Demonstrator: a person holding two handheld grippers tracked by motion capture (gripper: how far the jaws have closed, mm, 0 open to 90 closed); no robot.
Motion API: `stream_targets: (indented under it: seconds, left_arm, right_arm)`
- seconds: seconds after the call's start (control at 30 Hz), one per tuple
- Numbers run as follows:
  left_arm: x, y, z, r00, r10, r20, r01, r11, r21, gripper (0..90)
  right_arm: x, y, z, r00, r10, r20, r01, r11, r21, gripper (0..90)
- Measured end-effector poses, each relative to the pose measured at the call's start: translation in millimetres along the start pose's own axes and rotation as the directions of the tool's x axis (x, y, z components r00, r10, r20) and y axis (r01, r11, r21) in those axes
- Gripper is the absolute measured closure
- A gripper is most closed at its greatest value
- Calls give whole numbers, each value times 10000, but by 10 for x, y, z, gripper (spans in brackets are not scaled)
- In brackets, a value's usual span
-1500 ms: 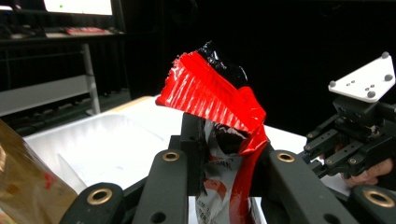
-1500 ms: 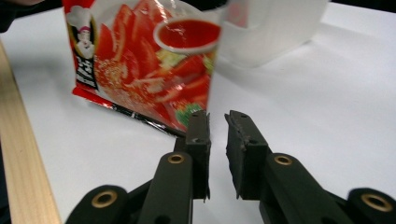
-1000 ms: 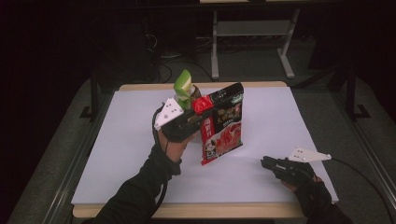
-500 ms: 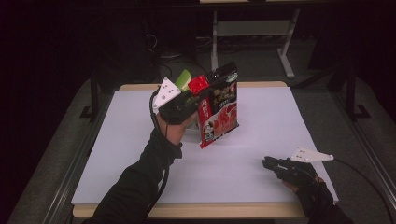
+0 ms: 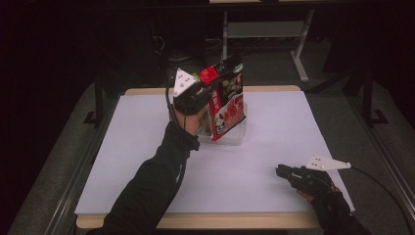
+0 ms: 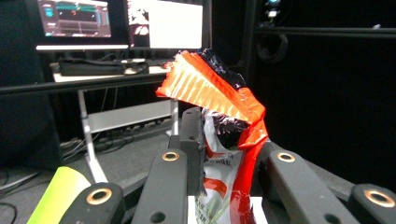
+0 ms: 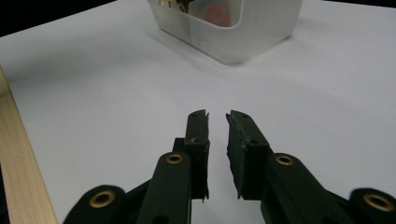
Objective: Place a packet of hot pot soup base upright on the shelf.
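Note:
My left gripper [image 5: 208, 88] is shut on the crumpled top of a red and black snack bag [image 5: 227, 105]. The bag hangs upright, its bottom corner at the front of a clear plastic bin [image 5: 237, 136] on the middle of the table. In the left gripper view the bag's red sealed edge [image 6: 219, 93] folds over between the jaws of the left gripper [image 6: 224, 135]. My right gripper [image 5: 280, 171] rests on the white table near the front right. Its jaws stand a narrow gap apart with nothing between them, and the right gripper [image 7: 217, 116] points toward the bin [image 7: 243, 32].
The white sheet [image 5: 274, 117] covers the table, with a wooden edge [image 7: 18, 177] along its rim. Coloured packets [image 7: 205, 7] lie inside the bin. A lime-green piece [image 6: 56, 191] shows beside the left jaw base. Dark desks and monitors [image 6: 74, 18] stand beyond the table.
My left hand has lifted the snack bag and carried it away from me, toward the bin. The right gripper has stayed where it was.

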State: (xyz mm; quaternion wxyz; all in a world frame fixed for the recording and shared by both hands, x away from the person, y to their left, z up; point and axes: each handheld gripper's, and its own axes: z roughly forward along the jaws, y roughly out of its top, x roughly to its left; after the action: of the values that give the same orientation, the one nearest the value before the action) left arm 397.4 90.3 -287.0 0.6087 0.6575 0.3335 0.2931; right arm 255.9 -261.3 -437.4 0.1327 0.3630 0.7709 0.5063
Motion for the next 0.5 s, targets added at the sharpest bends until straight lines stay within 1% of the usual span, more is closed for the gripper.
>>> stream_targets:
  seconds: [0.03,0.07,0.17,0.23,0.27,0.33,0.37,0.4,0.43,0.47,0.5]
  left_arm:
    - [-4,-12,46,9999,112,-130,-111,9999,98,755]
    - [-9,-24,74,9998,99,-188,-97,9999,115,755]
    - [-13,-65,209,9983,161,-554,-145,9995,275,755]
    - [-8,-73,275,9976,164,-671,-146,9995,271,754]
    - [-18,-74,327,9968,146,-782,-123,9995,298,754]
    - [-44,-82,399,9954,232,-933,-208,9994,266,753]
    - [-64,-84,440,9951,226,-961,-200,9994,279,753]
    - [-82,-89,477,9943,307,-1023,-273,9990,343,752]
    - [-110,-107,523,9920,428,-1184,-388,9986,356,752]
    - [-114,-126,544,9917,471,-1199,-427,9983,390,751]
    - [-118,-157,577,9919,403,-1203,-353,9984,434,749]
  right_arm:
    - [-1,-2,0,10000,10,-1,-10,10000,-6,773]
    - [-1,-5,-2,10000,12,12,-12,10000,-1,773]
    - [-2,-8,-12,10000,19,21,-19,10000,-43,773]
    - [-4,-10,-10,10000,29,18,-29,10000,-40,773]
    - [-4,-10,-8,10000,12,17,-12,10000,-36,773]
    - [2,-7,-6,10000,-7,8,7,10000,-17,773]
    - [2,-7,-6,10000,-7,8,7,10000,-17,773]
    - [3,-7,-5,10000,-27,7,27,10000,-17,773]
    - [3,-6,-6,10000,-28,-7,28,10000,-19,773]
    - [2,-7,-8,10000,-32,-11,32,10000,-29,773]
    - [1,-8,-8,10000,-26,-24,26,10000,-46,773]
